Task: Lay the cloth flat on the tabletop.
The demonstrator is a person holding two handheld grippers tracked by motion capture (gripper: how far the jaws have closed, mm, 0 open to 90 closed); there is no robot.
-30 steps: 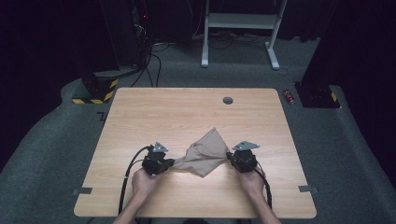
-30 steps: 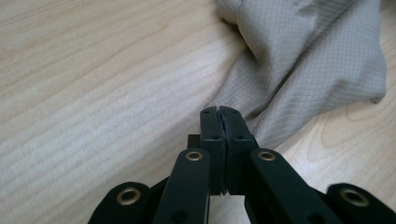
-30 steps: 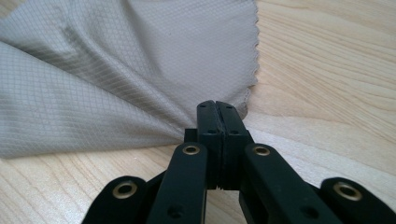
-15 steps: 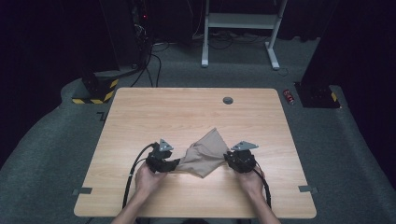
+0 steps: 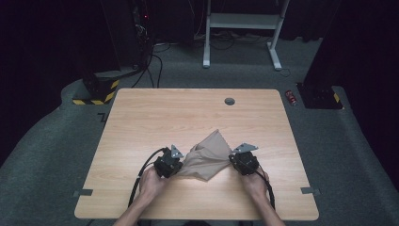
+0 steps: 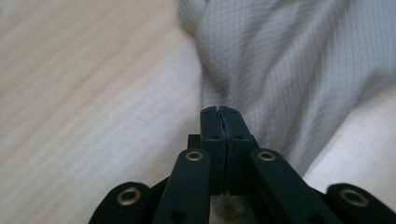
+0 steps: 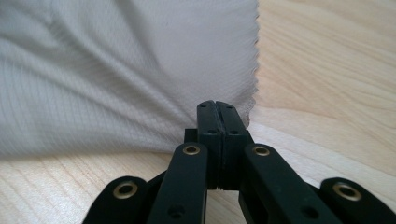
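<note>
- Your left gripper (image 5: 178, 163) is pinched tight on the cloth (image 5: 204, 160). Its jaws opened and then closed again just now, and the left gripper view shows a bunched fold of cloth (image 6: 280, 70) caught between the tips.
- Your right gripper (image 5: 234, 160) is pinched tight too. Its jaws also just opened a bit and closed, and in the right gripper view they bite the cloth (image 7: 126, 79) right at a corner, next to its zigzag edge (that edge looks like tiny teeth).
- The cloth is tan and crumpled. It hangs stretched between your two grippers, and one point of it sticks up toward the far side of the table (image 5: 141, 122).
- Your left hand (image 5: 151, 182) and your right hand (image 5: 254, 181) hold the grippers near your side of the table, with a black cable (image 5: 143, 167) looping from the left one.
- Farther off, a small round dark hole (image 5: 229, 100) sits near the far edge of the table.
- Past the table, on the grey floor, stands a white frame (image 5: 242, 21).
</note>
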